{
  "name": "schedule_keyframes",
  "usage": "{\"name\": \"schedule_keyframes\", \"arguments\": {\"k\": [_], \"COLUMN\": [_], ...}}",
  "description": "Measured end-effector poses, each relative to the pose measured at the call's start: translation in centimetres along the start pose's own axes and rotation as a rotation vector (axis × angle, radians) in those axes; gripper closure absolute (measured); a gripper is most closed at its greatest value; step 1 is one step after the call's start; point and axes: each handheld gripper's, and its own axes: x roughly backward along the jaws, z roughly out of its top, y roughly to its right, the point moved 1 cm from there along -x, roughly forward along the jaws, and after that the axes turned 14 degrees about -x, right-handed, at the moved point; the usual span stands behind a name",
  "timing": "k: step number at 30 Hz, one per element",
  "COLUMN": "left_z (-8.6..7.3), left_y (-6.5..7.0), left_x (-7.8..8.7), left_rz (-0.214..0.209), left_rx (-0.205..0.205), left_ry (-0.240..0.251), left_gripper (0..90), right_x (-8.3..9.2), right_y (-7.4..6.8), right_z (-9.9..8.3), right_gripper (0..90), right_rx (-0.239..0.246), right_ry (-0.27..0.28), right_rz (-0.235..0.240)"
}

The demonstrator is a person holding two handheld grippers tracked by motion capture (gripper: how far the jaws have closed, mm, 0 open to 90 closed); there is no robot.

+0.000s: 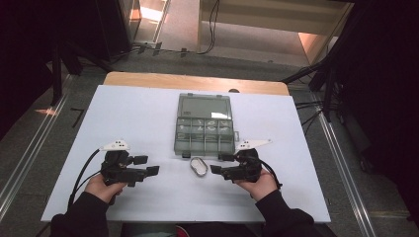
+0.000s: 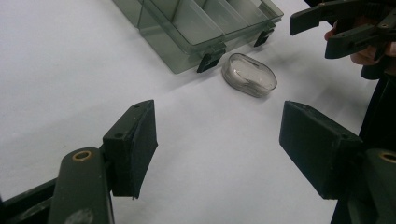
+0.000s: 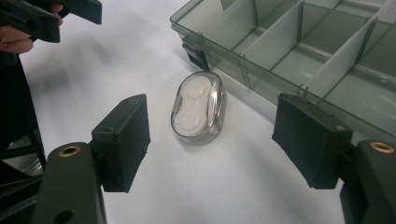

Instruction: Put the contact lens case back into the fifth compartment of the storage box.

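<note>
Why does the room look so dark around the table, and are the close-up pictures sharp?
High view: light falls on the white table while the surroundings stay dark; the organizer box looks soft and small. Left gripper view: the near jaws are blurred, the small oval case sharper, with a soft shadow. Right gripper view: glare glints on the case's clear lid.

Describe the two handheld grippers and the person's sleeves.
Both the left gripper and the right gripper are black, with flat rectangular pads, brass-coloured pivot pins and a pale three-cornered top plate. Black cables trail back. The sleeves are dark.
</note>
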Motion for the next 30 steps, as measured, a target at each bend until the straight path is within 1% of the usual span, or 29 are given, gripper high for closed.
{"name": "schedule_keyframes", "arguments": {"k": [3, 5, 10, 15, 18, 23, 27, 30], "left_z": [0.0, 0.0, 0.0, 0.1, 0.1, 0.1, 0.0, 0.0], "left_y": [0.0, 0.0, -0.1, -0.2, -0.1, -0.2, -0.3, -0.3], "left_x": [0.0, 0.0, 0.0, 0.0, 0.0, 0.0, 0.0, 0.0], "left_rz": [-0.006, -0.002, 0.0, 0.001, -0.001, 0.007, 0.007, 0.007], "left_rx": [0.005, 0.001, -0.002, 0.0, -0.003, -0.008, -0.006, -0.007], "left_ry": [0.004, 0.001, -0.001, -0.002, -0.001, -0.007, -0.008, -0.009], "left_gripper": [27.9, 27.9, 28.0, 27.9, 27.9, 27.9, 28.0, 27.9], "right_x": [-0.1, -0.1, -0.6, -1.1, -1.3, -2.0, -2.5, -3.1], "right_y": [-0.1, -0.2, -0.5, -0.9, -1.1, -1.2, -1.4, -1.7], "right_z": [0.0, 0.1, 0.0, -0.1, -0.1, -0.3, -0.4, -0.5], "right_gripper": [25.6, 25.5, 25.6, 25.8, 27.1, 27.1, 27.1, 27.2], "right_rx": [-0.008, -0.014, -0.007, -0.036, -0.021, -0.042, -0.037, -0.023], "right_ry": [0.01, 0.017, 0.01, -0.001, 0.007, -0.01, -0.025, -0.041], "right_rz": [-0.014, -0.018, -0.027, -0.034, -0.048, -0.052, -0.051, -0.061]}}
